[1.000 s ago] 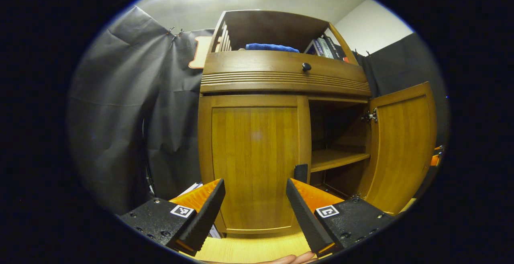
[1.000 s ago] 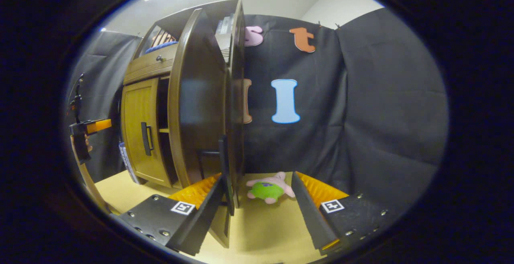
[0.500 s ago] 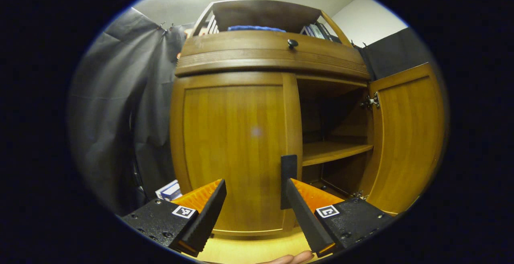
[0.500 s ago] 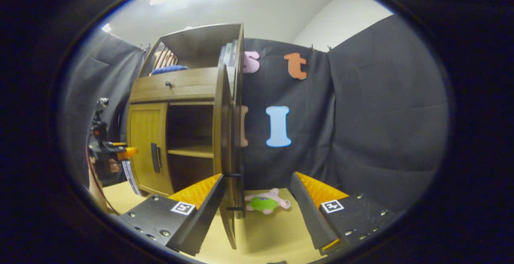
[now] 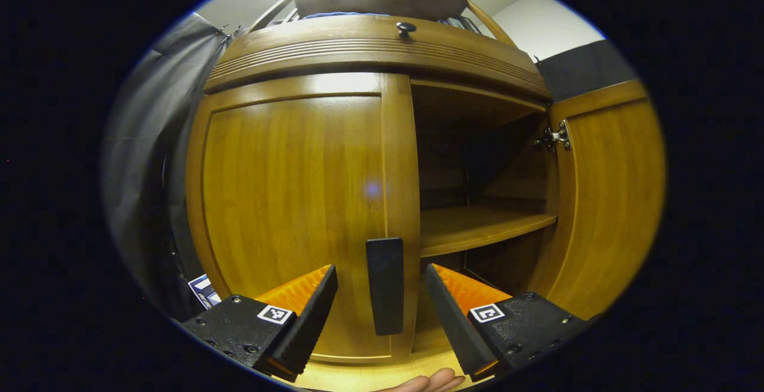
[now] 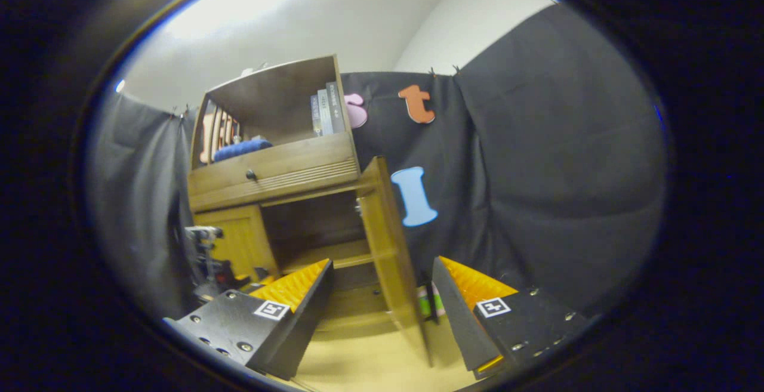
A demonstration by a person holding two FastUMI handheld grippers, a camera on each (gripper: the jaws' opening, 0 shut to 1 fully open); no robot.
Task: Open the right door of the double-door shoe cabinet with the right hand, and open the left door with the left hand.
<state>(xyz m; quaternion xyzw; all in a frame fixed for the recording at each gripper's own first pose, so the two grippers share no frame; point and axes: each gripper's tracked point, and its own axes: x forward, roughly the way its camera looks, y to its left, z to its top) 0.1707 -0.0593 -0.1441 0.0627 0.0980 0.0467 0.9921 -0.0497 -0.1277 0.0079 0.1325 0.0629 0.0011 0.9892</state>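
two sets of jaws stand wide apart, one in each view, and neither holds anything. in the left gripper view the left gripper [image 5: 381, 305] sits low in front of the shoe cabinet [image 5: 370, 46], with the dark upright handle [image 5: 385, 285] of the left door [image 5: 292, 201] showing in the gap between its fingers; whether either finger touches the handle i cannot tell. a fingertip of the person's hand [image 5: 427, 382] peeks in at the very bottom edge. the left door is closed, flat against the cabinet front. just right of it the right door [image 5: 609, 195] is swung outward on its metal hinge [image 5: 554, 138], and the open compartment shows a wooden shelf [image 5: 477, 228] across its middle (dark behind it). above the doors runs a ribbed drawer front with a small dark knob [image 5: 406, 27].

in the right gripper view the right gripper [image 6: 382, 305] is well back from the cabinet, above the pale tabletop [image 6: 370, 362]. the right door [image 6: 391, 261] stands open, edge-on between the fingers but farther off. the left gripper [image 6: 206, 261] shows small beside the cabinet's lower left front. on the open top shelf sit a blue folded cloth [image 6: 242, 148] and upright books [image 6: 327, 110]. black cloth [image 6: 549, 189] hangs behind.
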